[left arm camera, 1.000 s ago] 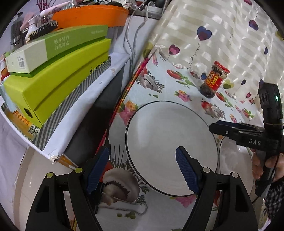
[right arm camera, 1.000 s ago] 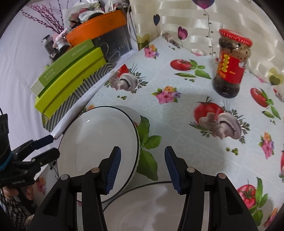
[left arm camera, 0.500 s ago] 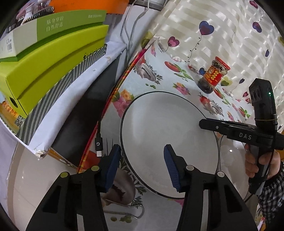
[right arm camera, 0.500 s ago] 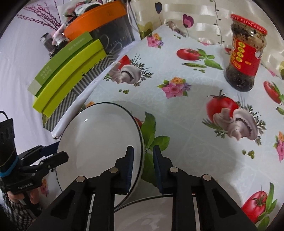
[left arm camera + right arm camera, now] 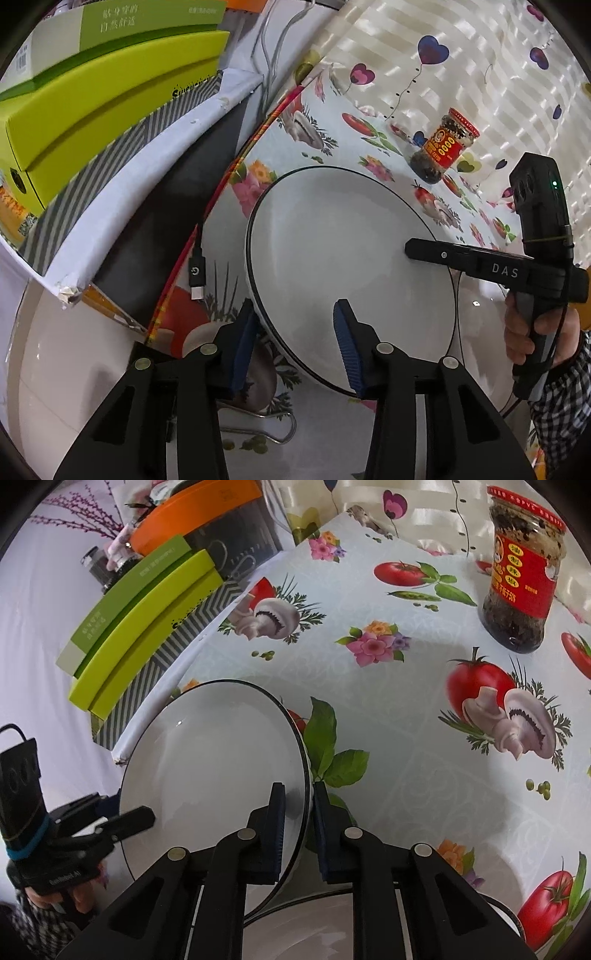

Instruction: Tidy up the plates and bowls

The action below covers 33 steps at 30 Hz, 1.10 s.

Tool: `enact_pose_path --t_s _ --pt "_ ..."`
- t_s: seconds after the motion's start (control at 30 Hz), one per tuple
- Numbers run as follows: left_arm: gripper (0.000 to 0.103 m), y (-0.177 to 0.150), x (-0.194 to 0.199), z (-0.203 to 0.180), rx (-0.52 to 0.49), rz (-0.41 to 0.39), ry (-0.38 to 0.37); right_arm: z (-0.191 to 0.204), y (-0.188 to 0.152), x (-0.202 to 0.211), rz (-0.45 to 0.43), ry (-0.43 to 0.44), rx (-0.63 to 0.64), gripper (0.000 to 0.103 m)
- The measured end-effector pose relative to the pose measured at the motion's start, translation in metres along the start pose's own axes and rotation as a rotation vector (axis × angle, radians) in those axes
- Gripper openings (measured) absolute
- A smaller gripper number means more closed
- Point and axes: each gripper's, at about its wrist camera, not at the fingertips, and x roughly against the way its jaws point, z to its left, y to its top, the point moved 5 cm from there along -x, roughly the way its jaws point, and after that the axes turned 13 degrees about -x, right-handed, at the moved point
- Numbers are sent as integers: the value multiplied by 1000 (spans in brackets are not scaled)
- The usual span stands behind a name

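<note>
- Plate [image 5: 210, 760] rim sits pinched in the right hand-held gripper [image 5: 298, 823]; a one-sided lift could tip it.
- Left hand-held gripper [image 5: 291, 347] is closing around the opposite rim, not yet gripping; it could slip.

black fingers [image 5: 351, 354], blue pads, checked sleeve [image 5: 561, 398]

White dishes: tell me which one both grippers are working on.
The plate nearer the green boxes: right gripper clamps its rim, left gripper closing astride its opposite edge. The other dish lies untouched.

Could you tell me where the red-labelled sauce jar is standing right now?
The sauce jar stands upright on the tablecloth at the right wrist view's upper right, beyond the white plate, near the heart-patterned curtain.
</note>
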Motion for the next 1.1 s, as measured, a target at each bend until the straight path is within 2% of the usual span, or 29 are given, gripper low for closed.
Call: enact_pose_path --t_s 0.63,0.8,1.1 --pt "43 -2 1 -3 3 -10 35 4 -5 1 -10 -70 -1 16" --pt "32 -2 2 1 17 -3 75 5 -7 3 -23 -77 -24 15" --pt "32 2 11 7 33 -32 94 10 -11 10 -57 -43 -71 14"
